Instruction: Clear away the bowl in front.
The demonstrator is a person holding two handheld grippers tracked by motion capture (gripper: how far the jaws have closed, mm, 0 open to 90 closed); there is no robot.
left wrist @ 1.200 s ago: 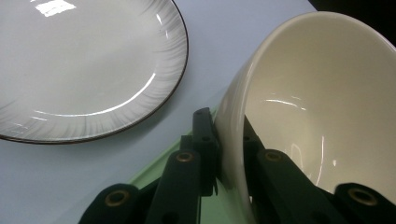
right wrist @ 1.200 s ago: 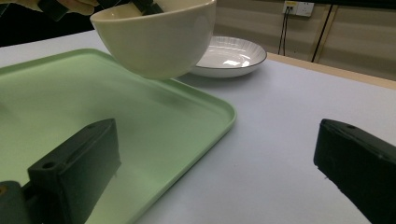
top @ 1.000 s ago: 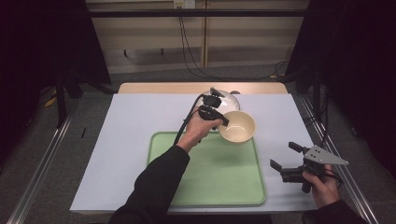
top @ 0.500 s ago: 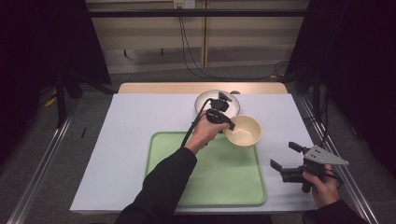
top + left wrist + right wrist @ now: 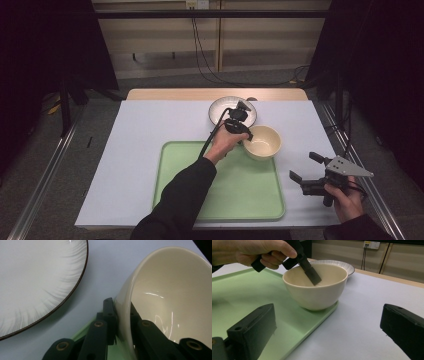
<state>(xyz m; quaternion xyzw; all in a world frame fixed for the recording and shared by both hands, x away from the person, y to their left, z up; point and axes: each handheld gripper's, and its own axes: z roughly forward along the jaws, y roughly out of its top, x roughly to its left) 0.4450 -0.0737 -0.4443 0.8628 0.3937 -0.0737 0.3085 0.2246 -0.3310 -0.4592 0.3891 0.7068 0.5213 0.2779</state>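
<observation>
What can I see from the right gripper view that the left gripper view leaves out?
The right gripper view adds the whole cream bowl sitting at the green tray's corner, the hand holding the left gripper, and the right gripper's own wide-open jaws. The left gripper view adds a close look at jaws pinching the bowl's rim, one inside and one outside. Both share the bowl, the striped white plate and the tray.

Black sleeves (image 5: pixel 182 200); black grippers with brass-ringed screw holes, trailing cable (image 5: pixel 212 135), grey triangular plate (image 5: pixel 348 166).
</observation>
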